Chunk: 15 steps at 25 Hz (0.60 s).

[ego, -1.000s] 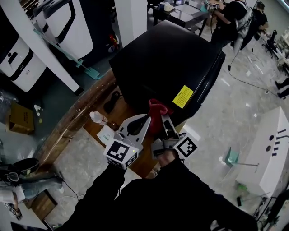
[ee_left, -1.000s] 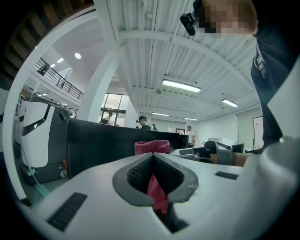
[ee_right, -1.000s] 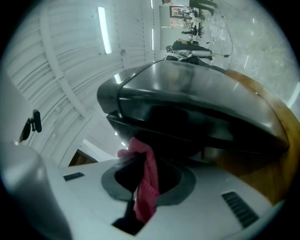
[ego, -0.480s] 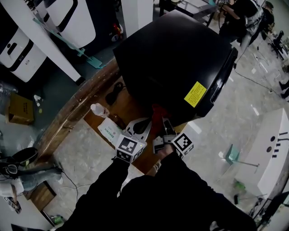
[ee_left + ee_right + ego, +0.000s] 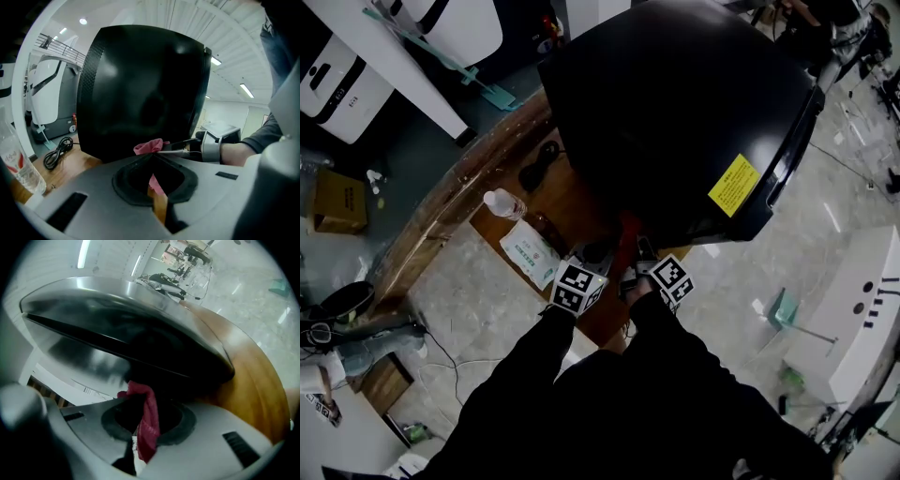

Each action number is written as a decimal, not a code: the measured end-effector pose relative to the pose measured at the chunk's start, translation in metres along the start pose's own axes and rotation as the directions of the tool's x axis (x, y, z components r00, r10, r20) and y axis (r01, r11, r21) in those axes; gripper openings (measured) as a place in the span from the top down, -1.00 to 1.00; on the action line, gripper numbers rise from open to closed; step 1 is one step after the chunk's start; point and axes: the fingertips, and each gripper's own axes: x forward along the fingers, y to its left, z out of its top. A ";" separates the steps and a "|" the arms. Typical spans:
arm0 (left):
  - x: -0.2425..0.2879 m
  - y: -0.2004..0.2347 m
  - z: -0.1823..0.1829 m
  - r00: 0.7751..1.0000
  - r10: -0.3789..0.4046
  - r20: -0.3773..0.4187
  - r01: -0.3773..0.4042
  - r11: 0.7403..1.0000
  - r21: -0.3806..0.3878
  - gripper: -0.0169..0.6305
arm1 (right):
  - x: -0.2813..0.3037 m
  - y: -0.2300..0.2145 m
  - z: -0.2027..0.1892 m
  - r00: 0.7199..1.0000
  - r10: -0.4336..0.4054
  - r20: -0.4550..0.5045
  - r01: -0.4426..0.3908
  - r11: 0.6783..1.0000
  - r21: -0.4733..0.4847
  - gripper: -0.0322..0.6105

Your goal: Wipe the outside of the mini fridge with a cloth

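right claw (image 5: 133, 399) clamped on red cloth (image 5: 149, 420) by mini fridge (image 5: 675, 112) | left claw (image 5: 154, 154) together, empty | bottle (image 5: 502, 203) on bench (image 5: 483, 187), fridge's 8 o'clock

Pale, perhaps marbled floor (image 5: 825, 216), wooden table (image 5: 459, 211)

Ceiling lamps (image 5: 246, 90) light the room evenly, yet the head view is dim and the black fridge (image 5: 675, 122) is nearly featureless. Its top glares pale in the right gripper view. Both gripper views bend strongly, with dark, blurred edges.
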 end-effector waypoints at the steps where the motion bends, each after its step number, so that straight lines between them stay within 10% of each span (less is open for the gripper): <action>1: 0.003 0.000 -0.007 1.000 -0.002 -0.013 0.002 1.000 -0.004 0.93 | 0.003 -0.011 -0.003 1.000 -0.023 -0.003 0.023 1.000 -0.003 0.68; 8: 0.000 -0.010 -0.015 1.000 -0.005 -0.011 0.006 1.000 0.014 0.93 | 0.013 -0.060 -0.016 0.992 -0.122 -0.031 0.118 0.987 -0.107 0.68; 15: -0.033 -0.022 0.028 0.997 0.009 0.080 -0.010 1.000 0.015 0.93 | -0.023 0.021 -0.038 0.960 0.027 -0.277 -0.170 0.845 -0.508 0.68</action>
